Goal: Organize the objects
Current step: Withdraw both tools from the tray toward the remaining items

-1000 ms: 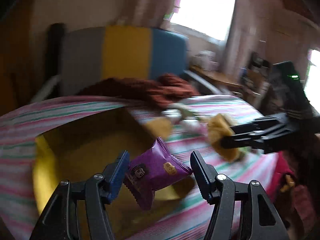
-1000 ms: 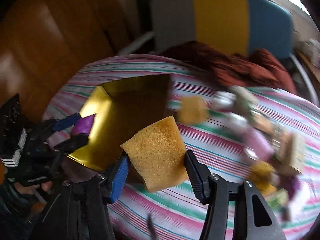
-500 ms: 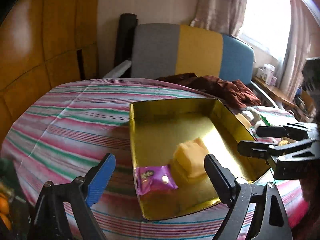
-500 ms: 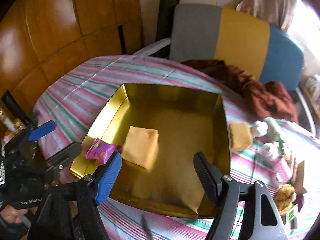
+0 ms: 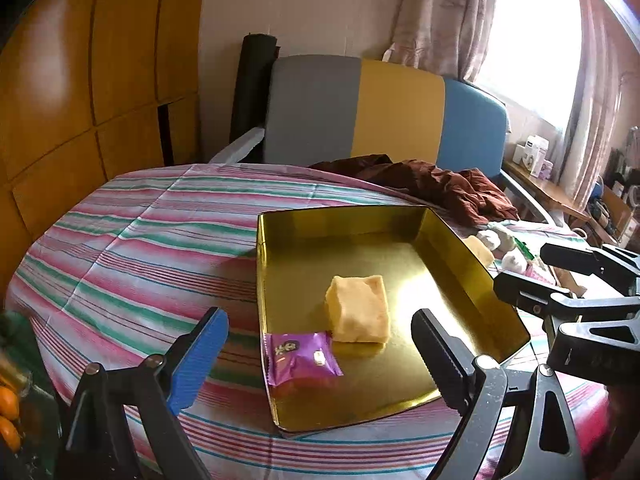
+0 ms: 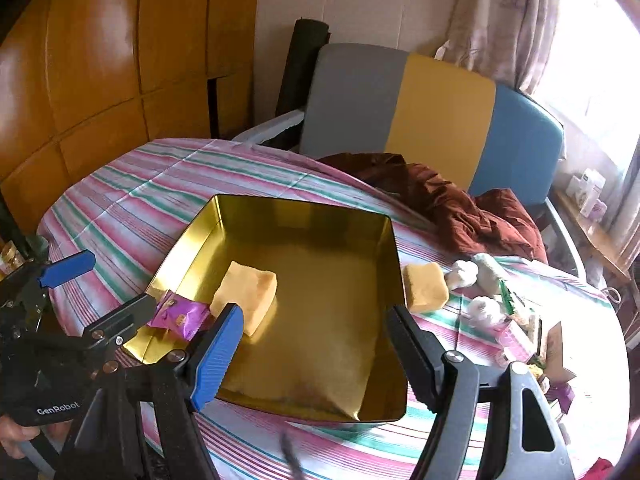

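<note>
Both claws are spread wide with nothing in them right now: the left gripper [image 5: 316, 344] hangs just above the near-left corner of the tray, and the right gripper [image 6: 316, 344] sits over the tray's near edge, jaws well apart. Right under the left one is the purple snack packet [image 5: 301, 357], lying flat in the near-left corner of the gold tray [image 5: 472, 268], touching or almost touching the yellow sponge block [image 5: 359, 307] beside it. The packet looks like crinkly glossy foil, so I'd guess it's super light and a bit slippery; pinching it across the flat middle or by a crimped end seems the safe bet. The sponge looks porous and squishy, probably weighs nothing, and should squash under the pads, so a gentle squeeze across its short sides ought to do. The tray itself is shiny thin metal with low upright walls and rounded corners, likely to slide on the striped tablecloth [image 5: 140, 248] if bumped. What's left to sort sits outside the tray on the right: a second sponge block [image 6: 425, 287] just beside the tray's right wall, then a white plush toy [image 6: 476, 280] (soft, grab the body), and a blurry pile of small packets [image 6: 524, 332] I can't really make out. A brown rumpled cloth [image 6: 460, 204] lies at the far edge.
</note>
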`<state>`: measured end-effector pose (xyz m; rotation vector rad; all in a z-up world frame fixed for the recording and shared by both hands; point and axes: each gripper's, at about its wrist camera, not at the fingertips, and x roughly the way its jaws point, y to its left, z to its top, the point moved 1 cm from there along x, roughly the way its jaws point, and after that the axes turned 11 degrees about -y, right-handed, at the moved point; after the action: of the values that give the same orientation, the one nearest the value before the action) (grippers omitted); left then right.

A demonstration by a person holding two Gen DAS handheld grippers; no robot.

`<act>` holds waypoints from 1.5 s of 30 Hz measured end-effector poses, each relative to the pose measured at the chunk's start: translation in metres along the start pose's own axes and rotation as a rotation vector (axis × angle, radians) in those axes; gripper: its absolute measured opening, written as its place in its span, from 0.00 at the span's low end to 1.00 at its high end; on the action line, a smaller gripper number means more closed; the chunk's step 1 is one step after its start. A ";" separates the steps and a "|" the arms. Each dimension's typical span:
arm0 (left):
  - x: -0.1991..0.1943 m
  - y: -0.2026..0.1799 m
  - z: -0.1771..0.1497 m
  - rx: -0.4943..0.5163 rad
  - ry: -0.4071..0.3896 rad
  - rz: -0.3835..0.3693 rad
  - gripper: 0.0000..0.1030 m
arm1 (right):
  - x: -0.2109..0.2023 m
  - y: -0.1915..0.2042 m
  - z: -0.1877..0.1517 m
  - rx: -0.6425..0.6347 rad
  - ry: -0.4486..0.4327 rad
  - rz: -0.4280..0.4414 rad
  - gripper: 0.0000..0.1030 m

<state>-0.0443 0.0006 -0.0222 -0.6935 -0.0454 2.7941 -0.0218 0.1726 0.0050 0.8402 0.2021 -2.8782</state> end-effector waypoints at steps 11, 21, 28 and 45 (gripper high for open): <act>-0.002 -0.026 0.003 0.055 0.004 -0.029 0.91 | -0.005 -0.021 -0.006 0.035 -0.020 -0.036 0.73; 0.010 -0.055 0.000 0.110 0.043 -0.080 0.91 | 0.008 -0.066 -0.031 0.114 0.047 -0.097 0.73; 0.021 -0.086 -0.001 0.164 0.063 -0.153 0.91 | 0.011 -0.138 -0.060 0.244 0.127 -0.192 0.73; 0.043 -0.154 0.000 0.286 0.100 -0.309 0.91 | 0.043 -0.293 -0.107 0.390 0.335 -0.310 0.75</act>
<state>-0.0434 0.1606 -0.0276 -0.6872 0.2402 2.4039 -0.0508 0.4743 -0.0817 1.4814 -0.2273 -3.0894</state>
